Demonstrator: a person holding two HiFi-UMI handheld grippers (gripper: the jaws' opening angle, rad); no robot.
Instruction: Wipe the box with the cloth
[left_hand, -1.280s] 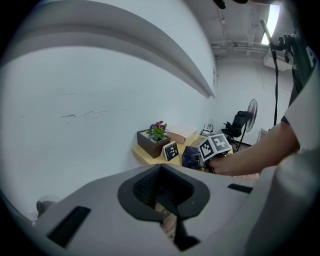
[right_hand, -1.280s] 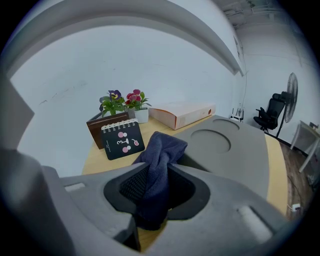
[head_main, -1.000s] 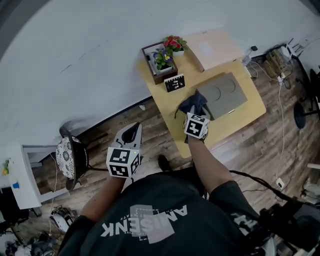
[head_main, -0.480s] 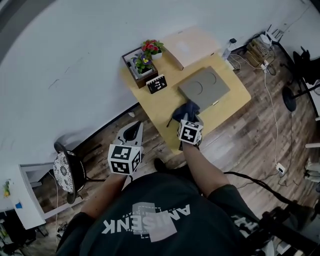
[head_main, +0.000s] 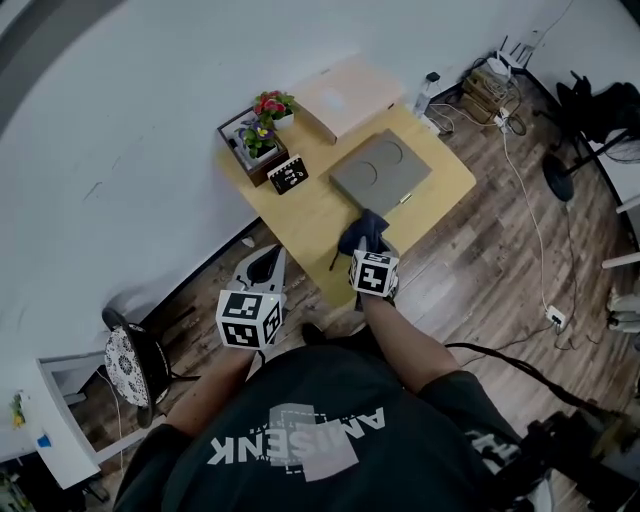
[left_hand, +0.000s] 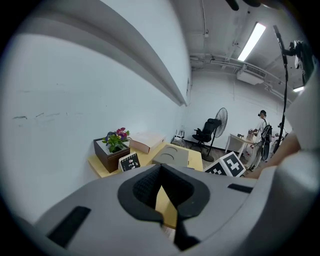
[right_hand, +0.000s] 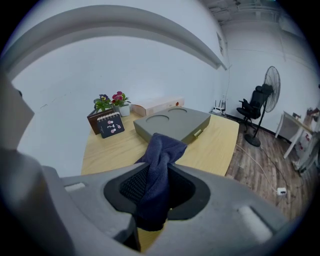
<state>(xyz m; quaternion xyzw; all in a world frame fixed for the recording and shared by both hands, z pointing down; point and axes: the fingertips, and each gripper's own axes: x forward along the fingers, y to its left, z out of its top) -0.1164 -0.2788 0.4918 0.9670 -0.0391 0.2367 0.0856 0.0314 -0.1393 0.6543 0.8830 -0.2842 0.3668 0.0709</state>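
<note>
A flat grey box (head_main: 380, 172) with two round dents in its lid lies on the small wooden table (head_main: 310, 215). My right gripper (head_main: 368, 258) is shut on a dark blue cloth (head_main: 362, 232), which hangs bunched over the table's near edge, just short of the box. In the right gripper view the cloth (right_hand: 157, 170) fills the jaws of that gripper (right_hand: 159, 165), and the box (right_hand: 172, 125) lies straight ahead. My left gripper (head_main: 262, 265) hovers over the floor left of the table, with its jaws closed on nothing. The box (left_hand: 172, 156) sits beyond it.
A planter with flowers (head_main: 250, 145), a small desk calendar (head_main: 290, 175) and a flat beige box (head_main: 345, 95) stand along the table's wall side. A chair (head_main: 130, 365) is at the left. Cables (head_main: 490, 80) lie on the floor to the right, and a fan (right_hand: 270, 85) stands farther off.
The right gripper has drawn back with the cloth, from touching the box's near corner to the table's front edge. The left gripper has stayed where it was.
</note>
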